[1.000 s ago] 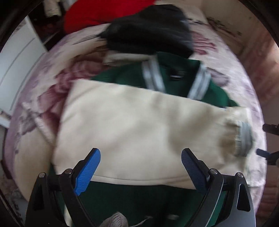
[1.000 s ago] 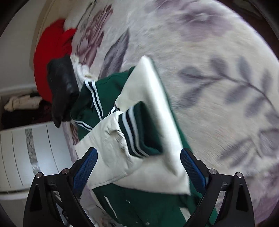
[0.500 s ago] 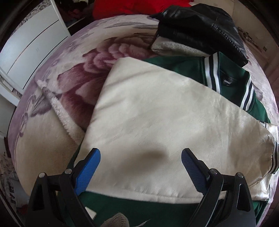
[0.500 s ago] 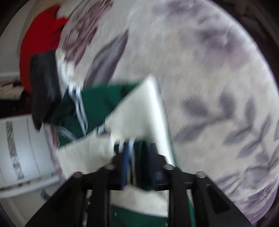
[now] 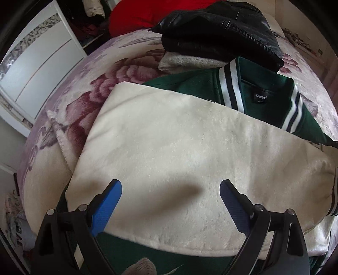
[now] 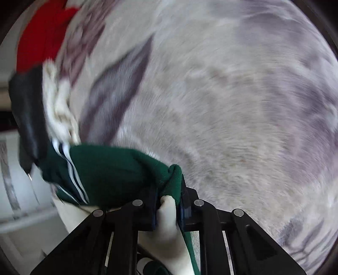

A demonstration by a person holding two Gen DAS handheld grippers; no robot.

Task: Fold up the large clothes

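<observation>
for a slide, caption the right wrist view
Right tool closing on bunched green and cream jacket above floral blanket.

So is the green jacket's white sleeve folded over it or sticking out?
Folded over. In the left wrist view the cream sleeve lies flat across the green jacket, covering most of its body below the striped collar.

Floral blanket [image 5: 69, 118] covers the bed. White drawer unit [image 5: 40, 69] stands alongside it. Red fabric [image 5: 135, 14] lies at the far end.

The cream sleeve [image 5: 179, 152] looked soft, matt cloth — the black jacket [image 5: 221, 31] glossy leather, the blanket [image 6: 232, 105] fuzzy.
</observation>
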